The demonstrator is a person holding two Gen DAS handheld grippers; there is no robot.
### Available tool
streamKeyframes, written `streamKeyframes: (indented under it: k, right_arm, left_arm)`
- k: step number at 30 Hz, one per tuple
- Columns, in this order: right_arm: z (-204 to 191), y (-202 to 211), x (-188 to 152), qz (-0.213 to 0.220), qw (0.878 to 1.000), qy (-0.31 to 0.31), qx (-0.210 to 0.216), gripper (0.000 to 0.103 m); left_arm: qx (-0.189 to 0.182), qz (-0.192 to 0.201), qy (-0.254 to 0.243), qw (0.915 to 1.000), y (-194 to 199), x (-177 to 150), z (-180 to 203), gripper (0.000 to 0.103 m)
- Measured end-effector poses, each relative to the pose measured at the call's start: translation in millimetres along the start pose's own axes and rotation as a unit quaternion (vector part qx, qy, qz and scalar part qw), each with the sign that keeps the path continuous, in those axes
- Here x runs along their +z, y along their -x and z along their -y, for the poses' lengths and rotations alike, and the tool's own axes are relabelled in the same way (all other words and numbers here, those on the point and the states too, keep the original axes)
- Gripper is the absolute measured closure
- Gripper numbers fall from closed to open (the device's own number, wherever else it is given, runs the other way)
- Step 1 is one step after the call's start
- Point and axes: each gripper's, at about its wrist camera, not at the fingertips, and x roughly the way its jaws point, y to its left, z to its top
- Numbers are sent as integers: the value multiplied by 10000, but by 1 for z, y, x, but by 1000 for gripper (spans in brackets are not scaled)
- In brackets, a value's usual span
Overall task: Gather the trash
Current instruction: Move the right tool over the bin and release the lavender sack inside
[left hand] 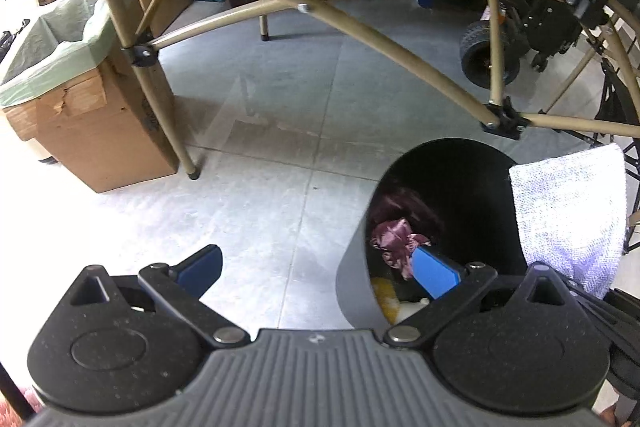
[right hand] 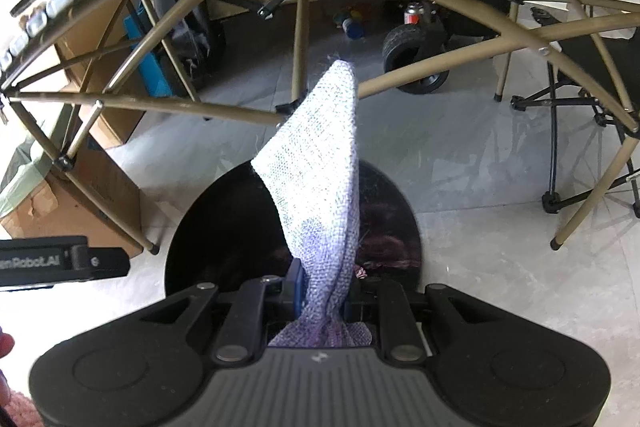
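A grey round trash bin (left hand: 352,287) with a black inside stands on the floor. A crumpled purple wrapper (left hand: 394,241) and something yellow (left hand: 386,297) lie in it. My left gripper (left hand: 318,273) is open beside the bin's rim, nothing between its blue pads (left hand: 434,277). My right gripper (right hand: 322,297) is shut on a white-and-lilac woven cloth (right hand: 316,163), which hangs over the bin's black mouth (right hand: 224,227). In the left wrist view that cloth (left hand: 570,211) shows at the bin's right. The left gripper's body (right hand: 60,261) enters the right wrist view from the left.
A folding table's tan tube frame (left hand: 360,23) arches above. A cardboard box lined with a green bag (left hand: 76,79) stands at the left by a table leg (left hand: 168,123). A black wheel (left hand: 486,57) and a folding chair's legs (right hand: 560,147) stand further off on the grey floor.
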Motion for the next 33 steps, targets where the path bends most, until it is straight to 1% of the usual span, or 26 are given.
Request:
streamKeyframes:
  k: [5,12,21,24,28,30,31,32,33]
  right_arm:
    - [-12,-17,-1,-238,9997,-60,65,86]
    - [-20,-34,-3,-429,9990,-123,6,86]
    - [-28,-42,-6,-536,9985,-102,22,86]
    - [-30,-45,-5,-551,9984,-90,31,86]
    - [-31,-47,-4,-576,9982,-140,22,81]
    - [-29,-48,-3,-575,9981,-233,-63,57]
    - [-28,-48,-2,-573,9978,-302,-118,29]
    - [-27,-48,-2,-553,9977,-357,-188,12]
    - [-26,-47,-1,-513,9977,-376,-237,10]
  left_arm:
    - [65,-2,34,10000,-1,-1,-11,0]
    - [265,9,-71,9996,-5,-5,-21,0]
    - [519,-145,-98,9985,-18,-10,-37,0]
    - [546,-195,-89,9983,-21,-11,-41,0]
    - [545,-212,-77,9983,-21,-11,-44,0]
    - [537,-218,-74,9983,-22,-11,-44,0]
    - [533,-224,-72,9983,-22,-11,-44,0]
    - [525,-238,-64,9983,-23,-11,-45,0]
    - [513,-258,-53,9983,-24,-10,-46,0]
